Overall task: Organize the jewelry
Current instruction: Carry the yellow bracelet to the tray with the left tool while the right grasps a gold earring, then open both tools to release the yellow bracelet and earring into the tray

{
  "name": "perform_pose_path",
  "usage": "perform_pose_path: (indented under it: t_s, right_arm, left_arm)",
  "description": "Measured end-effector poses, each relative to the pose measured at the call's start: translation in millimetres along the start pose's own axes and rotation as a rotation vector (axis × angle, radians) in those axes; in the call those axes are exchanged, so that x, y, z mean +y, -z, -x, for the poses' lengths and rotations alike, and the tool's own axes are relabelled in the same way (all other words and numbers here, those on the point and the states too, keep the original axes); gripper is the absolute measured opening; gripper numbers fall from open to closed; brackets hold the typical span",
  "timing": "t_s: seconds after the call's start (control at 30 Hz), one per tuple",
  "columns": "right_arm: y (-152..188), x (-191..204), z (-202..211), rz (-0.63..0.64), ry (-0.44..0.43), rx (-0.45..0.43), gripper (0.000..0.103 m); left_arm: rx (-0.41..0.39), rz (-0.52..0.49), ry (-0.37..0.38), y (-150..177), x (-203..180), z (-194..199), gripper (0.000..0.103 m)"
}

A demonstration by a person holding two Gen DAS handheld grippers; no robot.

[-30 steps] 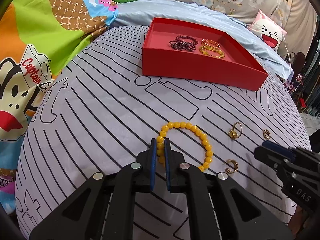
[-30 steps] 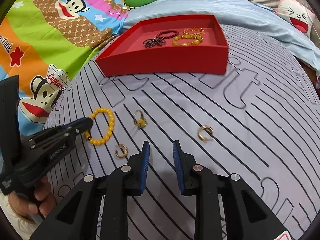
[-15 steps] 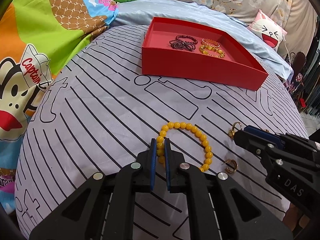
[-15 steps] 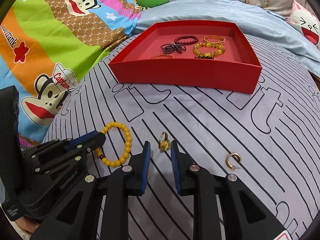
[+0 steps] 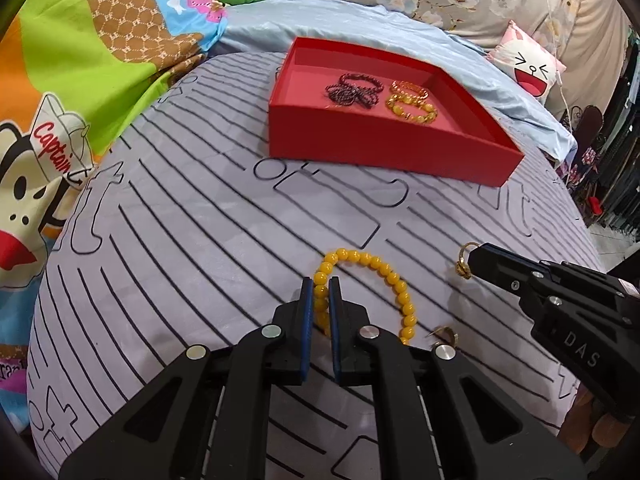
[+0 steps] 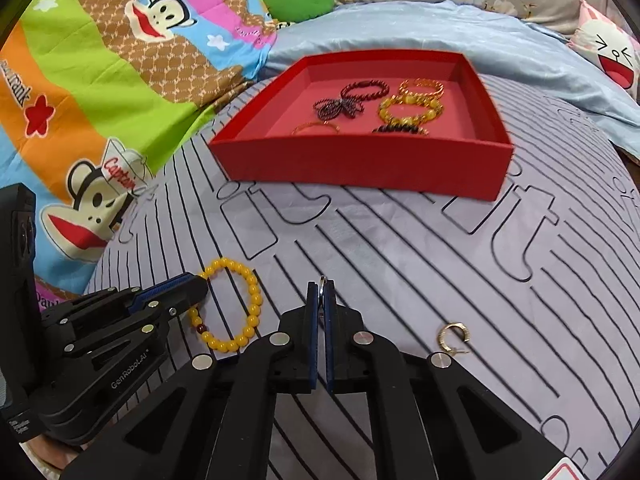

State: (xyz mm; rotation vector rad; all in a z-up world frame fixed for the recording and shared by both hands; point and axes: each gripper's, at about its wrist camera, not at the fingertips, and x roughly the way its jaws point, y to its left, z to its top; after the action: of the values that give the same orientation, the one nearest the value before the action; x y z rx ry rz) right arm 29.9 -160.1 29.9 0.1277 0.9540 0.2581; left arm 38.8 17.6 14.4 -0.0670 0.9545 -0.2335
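A yellow bead bracelet (image 5: 372,276) lies on the striped grey cover; it also shows in the right wrist view (image 6: 240,308). My left gripper (image 5: 321,288) is shut on its near-left beads. My right gripper (image 6: 321,292) is shut on a gold ring (image 6: 322,280), which also shows in the left wrist view (image 5: 465,264) at the right gripper's tip (image 5: 476,260). A gold hoop earring (image 6: 452,336) lies to the right. Another hoop (image 5: 444,334) lies by the left gripper's right arm. A red tray (image 5: 384,148) at the back holds several bracelets.
The striped grey cover (image 5: 200,220) domes over the bed. A colourful cartoon blanket (image 5: 60,100) lies to the left, a light blue sheet (image 6: 500,36) behind the tray, a cat-face cushion (image 5: 528,68) at the back right.
My right gripper moved left to the gold ring and closed on it. My left gripper stayed shut on the yellow bracelet.
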Motion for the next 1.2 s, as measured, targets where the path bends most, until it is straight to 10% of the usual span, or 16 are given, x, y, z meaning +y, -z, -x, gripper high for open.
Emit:
perform_pose_path:
  t_s: [0.77, 1.2]
  right_arm:
    - [-111.6, -64.7, 25.9, -0.093, 0.033, -0.145, 0.003]
    - [-139.3, -82.6, -40.2, -0.123, 0.041, -0.068, 0.003]
  left_arm:
    - [-0.192, -0.089, 0.128, -145.8, -42.6, 28.4, 0.007]
    - [-0.019, -0.02, 0.205, -179.9, -49.8, -76.8, 0.007]
